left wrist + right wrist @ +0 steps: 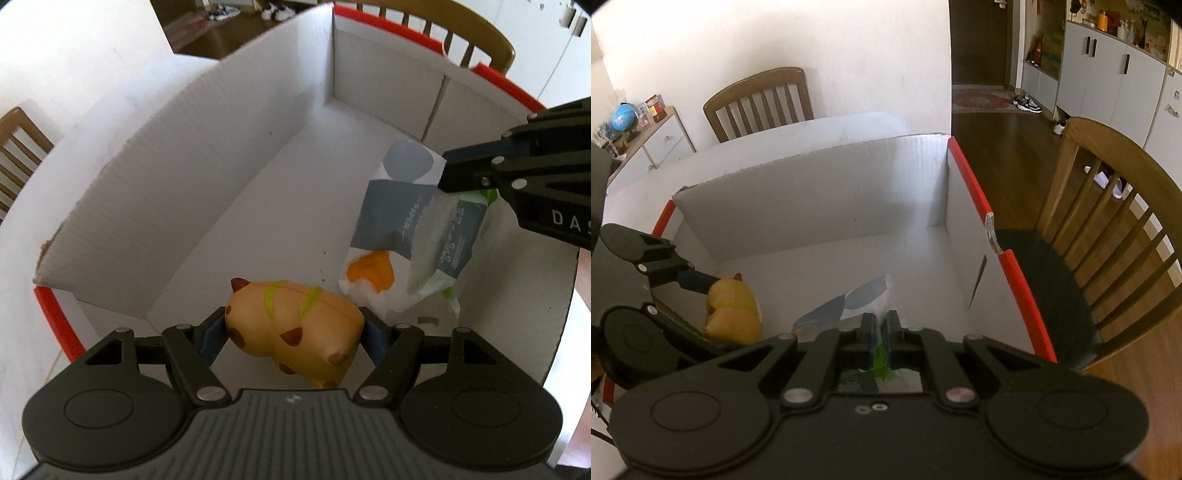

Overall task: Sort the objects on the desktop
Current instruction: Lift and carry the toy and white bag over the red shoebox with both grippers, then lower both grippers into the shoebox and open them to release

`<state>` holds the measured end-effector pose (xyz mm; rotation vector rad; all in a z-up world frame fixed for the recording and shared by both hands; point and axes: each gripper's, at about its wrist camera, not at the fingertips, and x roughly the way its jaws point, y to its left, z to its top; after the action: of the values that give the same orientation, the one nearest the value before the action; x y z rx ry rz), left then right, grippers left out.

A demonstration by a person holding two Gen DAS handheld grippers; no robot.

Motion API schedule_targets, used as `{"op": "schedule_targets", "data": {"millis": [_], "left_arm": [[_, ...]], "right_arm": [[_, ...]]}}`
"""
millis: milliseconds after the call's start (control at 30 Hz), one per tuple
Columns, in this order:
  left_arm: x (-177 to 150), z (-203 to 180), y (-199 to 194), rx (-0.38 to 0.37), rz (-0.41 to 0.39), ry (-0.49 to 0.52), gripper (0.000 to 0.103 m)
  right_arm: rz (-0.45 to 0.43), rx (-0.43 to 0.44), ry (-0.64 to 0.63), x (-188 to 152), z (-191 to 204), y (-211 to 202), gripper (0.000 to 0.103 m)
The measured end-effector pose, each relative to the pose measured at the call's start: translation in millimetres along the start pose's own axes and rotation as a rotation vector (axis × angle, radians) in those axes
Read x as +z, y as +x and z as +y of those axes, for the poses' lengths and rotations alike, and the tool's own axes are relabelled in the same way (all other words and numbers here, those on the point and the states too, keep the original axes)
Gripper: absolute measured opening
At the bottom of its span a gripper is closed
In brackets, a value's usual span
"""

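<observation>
My table (849,123) is white, and a white cardboard box (229,155) with red edges stands directly on it, at the table's right edge near the far right corner. Wooden chairs stand at the far edge and the right edge. I see nothing else lying on the table.

Both wrist views: down into box (229,177)

Open white corrugated cardboard box (229,155), red strip along two rims. Inside box: soft tan animal-shaped toy (295,328), brown spots, lime-green stripes, dark brown ear tip. Beside toy, inside box: crinkled white plastic packet (399,236), grey-blue panels, orange patch, green edge. Over box: black grippers, blue finger pads. Behind box: brown slatted wooden chairs (757,99).
</observation>
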<state>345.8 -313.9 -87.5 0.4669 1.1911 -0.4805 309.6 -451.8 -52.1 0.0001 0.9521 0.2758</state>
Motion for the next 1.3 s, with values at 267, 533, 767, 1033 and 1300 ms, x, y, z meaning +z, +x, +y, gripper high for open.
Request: {"op": "schedule_targets", "data": {"millis": [267, 533, 767, 1033, 1300], "left_arm": [[0, 2, 14, -0.03, 0.085, -0.004, 0.074], [1, 3, 13, -0.074, 0.079, -0.018, 0.084], [2, 0, 1, -0.106, 0.026, -0.043, 0.088], [-12, 3, -34, -0.106, -0.077, -0.122, 0.103], [-36, 21, -74, -0.107, -0.178, -0.254, 0.103]], "right_arm": [[0.047, -0.003, 0.003, -3, -2, 8, 0.008], [0.078, -0.005, -0.001, -4, -1, 12, 0.027], [0.054, 0.019, 0.0, 0, -2, 3, 0.052], [0.004, 0.047, -0.008, 5, 2, -17, 0.059], [-0.049, 0.077, -0.024, 3, 8, -42, 0.064]]}}
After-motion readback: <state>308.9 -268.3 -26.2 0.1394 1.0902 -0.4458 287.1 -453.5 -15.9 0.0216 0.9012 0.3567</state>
